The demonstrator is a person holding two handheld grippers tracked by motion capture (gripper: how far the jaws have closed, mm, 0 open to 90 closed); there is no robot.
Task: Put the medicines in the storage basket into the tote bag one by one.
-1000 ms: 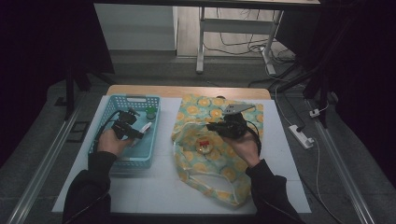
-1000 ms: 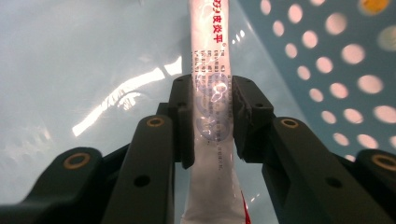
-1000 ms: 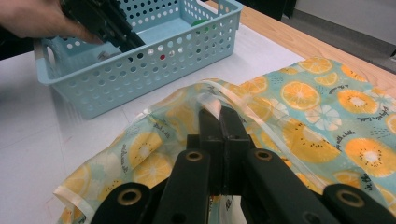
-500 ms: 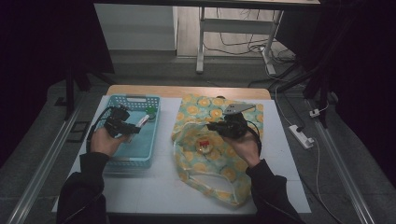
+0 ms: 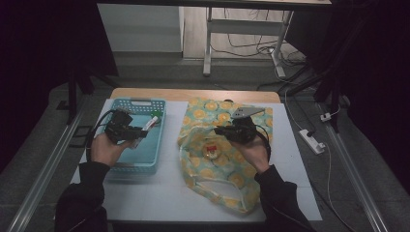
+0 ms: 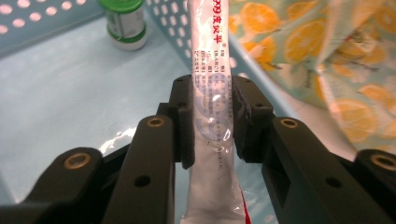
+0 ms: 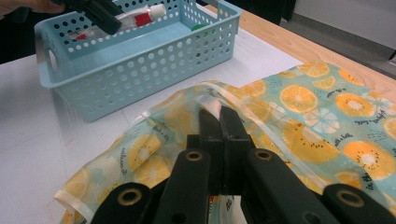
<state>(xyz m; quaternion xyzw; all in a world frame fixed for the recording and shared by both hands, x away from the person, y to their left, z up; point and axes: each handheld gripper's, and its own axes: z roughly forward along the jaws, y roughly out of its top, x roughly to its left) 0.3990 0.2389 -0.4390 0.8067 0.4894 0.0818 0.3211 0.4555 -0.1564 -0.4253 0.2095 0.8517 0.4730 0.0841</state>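
My left gripper (image 5: 139, 131) hangs over the blue basket (image 5: 140, 163), shut on a white tube (image 6: 210, 42) with red print. The tube (image 5: 150, 123) sticks out past the jaws toward a green-capped bottle (image 6: 122, 21) standing in the basket's far corner. My right gripper (image 5: 220, 130) is shut on the rim of the orange-print bag (image 5: 212, 169) and holds its mouth up. In the right gripper view the jaws (image 7: 219, 112) pinch the clear-edged rim (image 7: 210, 100). A small red-and-white packet (image 5: 211, 149) lies inside the bag.
The basket (image 7: 140, 60) and bag lie side by side on a white mat over a wooden table (image 5: 193, 94). A white power strip (image 5: 312, 141) lies on the floor at the right. A metal frame (image 5: 208, 48) stands behind the table.
My left gripper has lifted a little with the tube in its jaws, above the basket. The right gripper and the bag have stayed still.
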